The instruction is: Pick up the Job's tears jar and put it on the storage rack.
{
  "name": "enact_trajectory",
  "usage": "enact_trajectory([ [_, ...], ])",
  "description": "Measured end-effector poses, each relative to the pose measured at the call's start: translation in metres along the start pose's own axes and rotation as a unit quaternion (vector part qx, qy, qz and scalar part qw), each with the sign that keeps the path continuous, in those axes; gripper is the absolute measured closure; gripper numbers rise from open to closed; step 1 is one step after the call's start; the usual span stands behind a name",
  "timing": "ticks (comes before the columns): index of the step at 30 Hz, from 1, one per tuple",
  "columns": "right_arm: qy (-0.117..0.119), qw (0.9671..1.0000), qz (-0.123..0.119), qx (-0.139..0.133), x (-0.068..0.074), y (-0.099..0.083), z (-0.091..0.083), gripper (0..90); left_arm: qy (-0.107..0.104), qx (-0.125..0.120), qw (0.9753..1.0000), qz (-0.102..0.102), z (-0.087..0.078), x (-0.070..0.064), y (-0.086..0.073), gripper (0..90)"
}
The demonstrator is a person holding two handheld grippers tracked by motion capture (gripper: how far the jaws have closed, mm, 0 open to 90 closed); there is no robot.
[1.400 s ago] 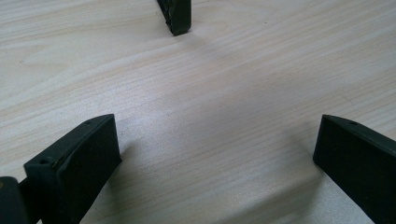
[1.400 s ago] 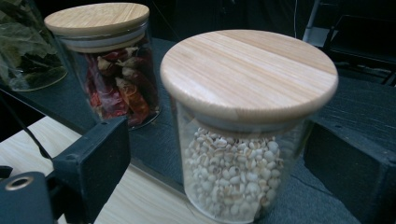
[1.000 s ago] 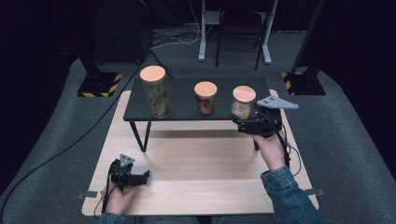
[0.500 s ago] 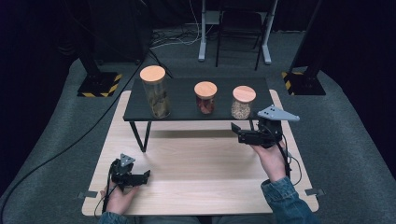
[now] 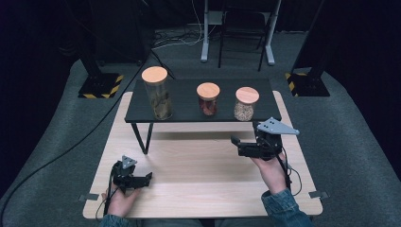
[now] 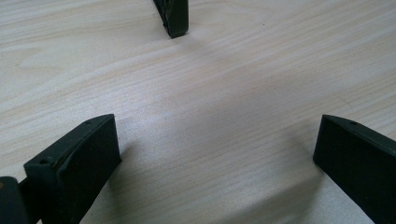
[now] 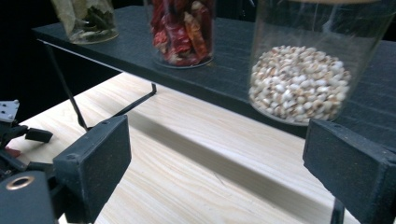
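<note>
High view: black shelf (image 5: 189,97) on table (image 5: 198,175); grain jar (image 5: 246,104) at shelf's right end, right claw (image 5: 235,141) just before it, left claw (image 5: 147,177) well short of shelf.
Left gripper view: left claw (image 6: 210,154) wide, empty, over bare table (image 6: 210,84).
Right gripper view: right claw (image 7: 219,163) wide, empty; grain jar (image 7: 299,79) on shelf (image 7: 224,70) ahead, apart.

1. Pale wooden tabletop (image 5: 198,165): smooth, fine grain, soft sheen w/ light patches in the left gripper view.
2. Low black shelf board (image 7: 233,70): matt, slightly grainy; thin black metal-looking legs.
3. Three clear glass jars, glossy w/ reflections; flat light-wood lids, matt.
4. Short glass jar of pale grains (image 7: 299,79): contents dry, dull.
5. Black right gripper (image 7: 219,158): jaw pads matt, finely rough; grey plate on top looks like matt plastic.
6. Blue denim sleeve cuff (image 5: 283,208): woven cloth.
</note>
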State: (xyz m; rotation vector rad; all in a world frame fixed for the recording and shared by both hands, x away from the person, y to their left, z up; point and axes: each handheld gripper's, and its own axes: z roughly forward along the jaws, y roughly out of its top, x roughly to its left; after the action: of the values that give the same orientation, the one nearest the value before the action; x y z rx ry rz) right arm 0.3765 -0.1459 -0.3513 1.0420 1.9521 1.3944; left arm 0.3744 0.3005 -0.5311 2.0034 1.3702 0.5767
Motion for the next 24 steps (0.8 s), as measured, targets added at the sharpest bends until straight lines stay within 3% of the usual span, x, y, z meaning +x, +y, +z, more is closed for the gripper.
enact_trajectory([
  [24,0.012,0.9999,-0.004,0.001,0.020,-0.038,0.010,7.3,0.000,0.000,1.0000,0.000,0.000,0.000,0.000,0.0],
])
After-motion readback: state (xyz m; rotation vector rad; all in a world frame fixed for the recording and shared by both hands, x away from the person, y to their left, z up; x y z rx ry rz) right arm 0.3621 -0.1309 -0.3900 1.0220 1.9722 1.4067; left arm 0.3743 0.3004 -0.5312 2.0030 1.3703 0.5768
